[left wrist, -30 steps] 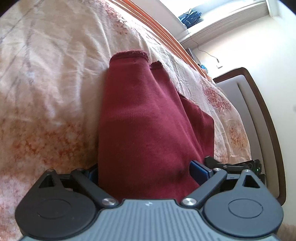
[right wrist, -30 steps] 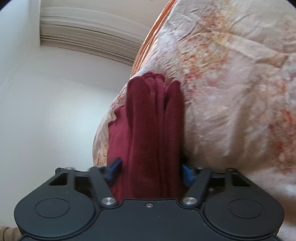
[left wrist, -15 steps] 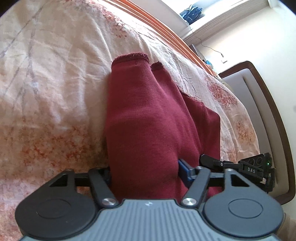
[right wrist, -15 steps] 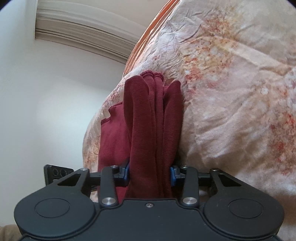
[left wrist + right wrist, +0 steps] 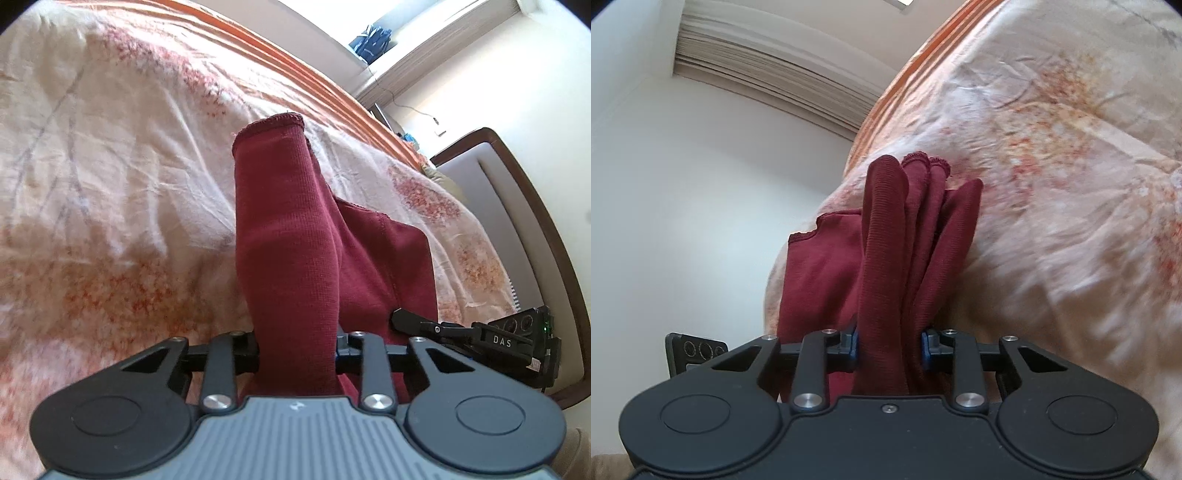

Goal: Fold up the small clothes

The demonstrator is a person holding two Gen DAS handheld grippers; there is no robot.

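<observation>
A small dark red knitted garment (image 5: pixel 295 236) lies on the bedspread (image 5: pixel 110 177), bunched into folds. My left gripper (image 5: pixel 297 352) has its jaws closing on one end of the cloth, the pads pressing a thick fold. In the right wrist view the same red garment (image 5: pixel 897 258) is gathered into several pleats, and my right gripper (image 5: pixel 889 349) is closing on them, blue pads squeezing the bundle. The right gripper's fingers (image 5: pixel 410 319) show at the right of the left wrist view. The near ends of the cloth are hidden behind both gripper bodies.
The cream bedspread with orange blotches and an orange striped border (image 5: pixel 295 70) fills most of both views. A padded headboard with a brown frame (image 5: pixel 524 192) stands at the right. A white wall (image 5: pixel 683 221) and window blinds (image 5: pixel 768 74) lie beyond the bed's edge.
Both grippers' jaws have narrowed onto the red cloth, bunching it tighter. Both have risen, lifting the gripped ends off the bedspread.
</observation>
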